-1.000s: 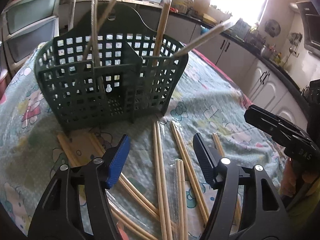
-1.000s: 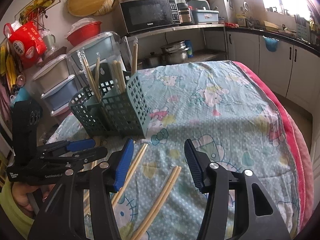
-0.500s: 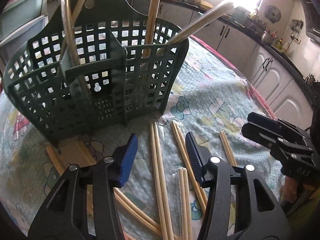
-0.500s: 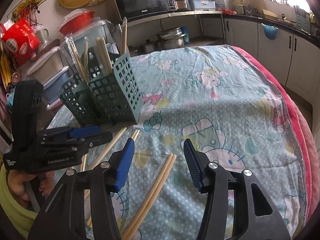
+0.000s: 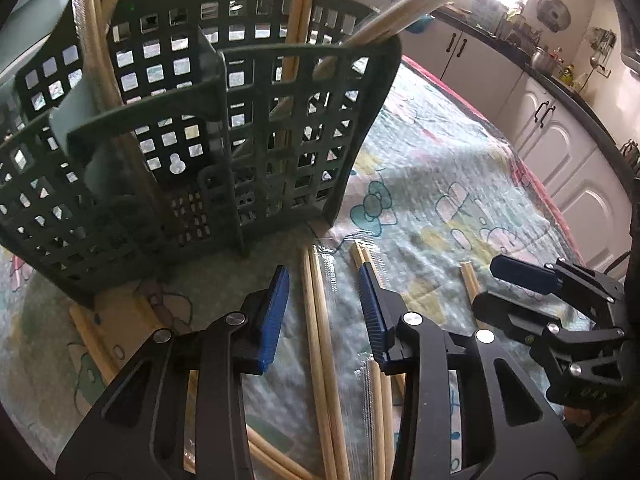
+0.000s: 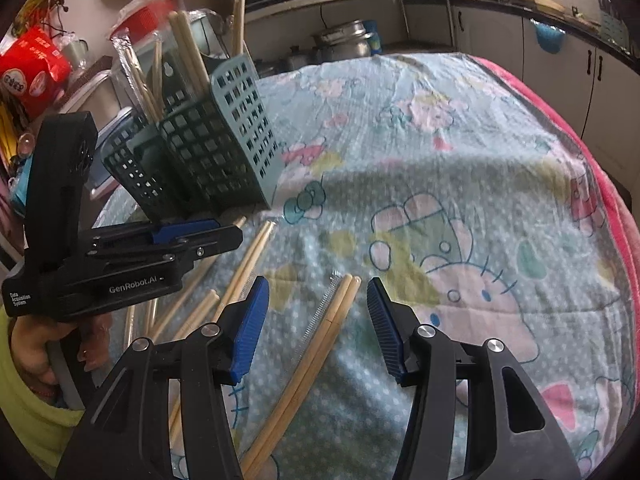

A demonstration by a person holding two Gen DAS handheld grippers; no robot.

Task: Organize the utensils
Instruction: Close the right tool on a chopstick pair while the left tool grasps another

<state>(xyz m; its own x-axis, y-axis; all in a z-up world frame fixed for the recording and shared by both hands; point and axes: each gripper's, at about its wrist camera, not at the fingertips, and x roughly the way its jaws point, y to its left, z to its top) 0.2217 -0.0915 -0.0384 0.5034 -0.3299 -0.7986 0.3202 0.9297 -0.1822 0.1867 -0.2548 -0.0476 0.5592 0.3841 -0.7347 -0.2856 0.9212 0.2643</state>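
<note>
A dark green slotted utensil basket (image 5: 200,140) stands on the patterned cloth with several chopsticks upright in it; the right wrist view has it at the left (image 6: 224,152). My left gripper (image 5: 324,308) hangs low just in front of it. Its jaws are closing around a wrapped pair of chopsticks (image 5: 318,312) on the cloth, and the blue pads are still clear of the sticks. My right gripper (image 6: 316,320) is open, straddling another pair of chopsticks (image 6: 334,316) that lies beside a clear wrapper. Each gripper shows in the other's view: the right one (image 5: 492,288), the left one (image 6: 228,230).
More loose chopsticks (image 6: 192,312) lie on the cloth between the grippers and under the basket's front (image 5: 92,320). A hand (image 6: 32,344) holds the left gripper. Storage drawers, a microwave shelf and white cabinets (image 5: 560,128) ring the table; its pink edge (image 6: 600,160) runs along the right.
My left gripper moved in toward the basket and lower, and its jaws narrowed around the wrapped pair. My right gripper sank toward its own pair with its opening unchanged.
</note>
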